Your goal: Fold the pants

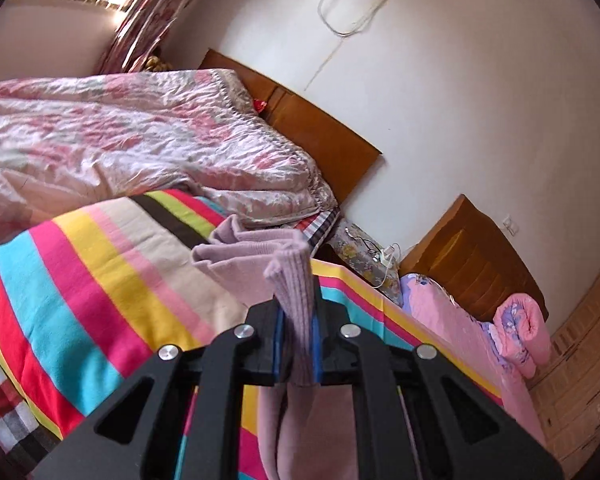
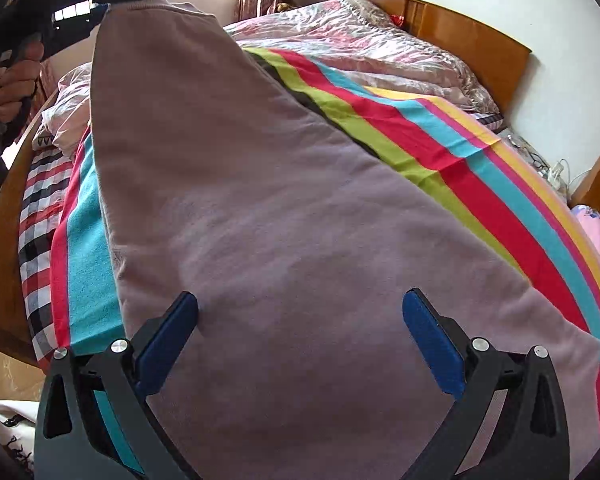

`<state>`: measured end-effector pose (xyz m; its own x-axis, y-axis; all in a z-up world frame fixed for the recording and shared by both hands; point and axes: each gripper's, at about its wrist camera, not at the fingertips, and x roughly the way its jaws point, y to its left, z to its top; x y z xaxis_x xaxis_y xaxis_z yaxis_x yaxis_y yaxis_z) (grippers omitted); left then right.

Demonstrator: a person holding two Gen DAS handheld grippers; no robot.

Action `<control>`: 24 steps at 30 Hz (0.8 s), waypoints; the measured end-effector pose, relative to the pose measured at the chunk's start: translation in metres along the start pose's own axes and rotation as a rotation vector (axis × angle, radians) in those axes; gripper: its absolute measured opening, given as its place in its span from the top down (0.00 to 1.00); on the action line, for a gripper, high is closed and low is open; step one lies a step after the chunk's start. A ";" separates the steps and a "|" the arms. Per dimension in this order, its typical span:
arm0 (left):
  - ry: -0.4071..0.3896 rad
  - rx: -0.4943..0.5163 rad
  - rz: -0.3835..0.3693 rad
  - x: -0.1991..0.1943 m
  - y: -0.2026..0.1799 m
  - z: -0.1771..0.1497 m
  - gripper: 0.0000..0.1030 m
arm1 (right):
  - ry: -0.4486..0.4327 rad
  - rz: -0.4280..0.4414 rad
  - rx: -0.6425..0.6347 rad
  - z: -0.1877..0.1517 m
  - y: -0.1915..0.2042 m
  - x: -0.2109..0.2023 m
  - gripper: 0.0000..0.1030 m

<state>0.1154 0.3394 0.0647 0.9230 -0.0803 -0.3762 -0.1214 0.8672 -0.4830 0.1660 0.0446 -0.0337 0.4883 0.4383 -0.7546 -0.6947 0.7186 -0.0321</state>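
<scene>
Ribbed cuff of the mauve pants (image 1: 296,280) is pinched by the left gripper (image 1: 296,344) and lifted for folding, while the cloth below the wide-open right gripper (image 2: 300,340) is left spread on the striped blanket (image 2: 480,168).

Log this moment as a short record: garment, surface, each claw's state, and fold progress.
garment: mauve pants, stretched lengthwise over the bed
surface: striped blanket
left claw: shut on the ribbed cuff, held raised above the blanket
right claw: open, fingers either side of the wide end of the pants; contact cannot be told
other bedding: floral quilt bunched toward the headboard
fold progress: no crosswise fold visible yet
</scene>
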 end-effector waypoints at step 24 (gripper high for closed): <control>0.277 0.433 -0.078 0.039 -0.103 -0.178 0.15 | -0.123 0.209 0.786 -0.165 -0.120 -0.115 0.22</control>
<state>0.0985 0.1593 -0.0411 0.7847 -0.2291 -0.5760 0.1604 0.9726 -0.1684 0.1060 -0.1813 -0.0512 0.4760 0.6283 -0.6154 -0.2276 0.7639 0.6039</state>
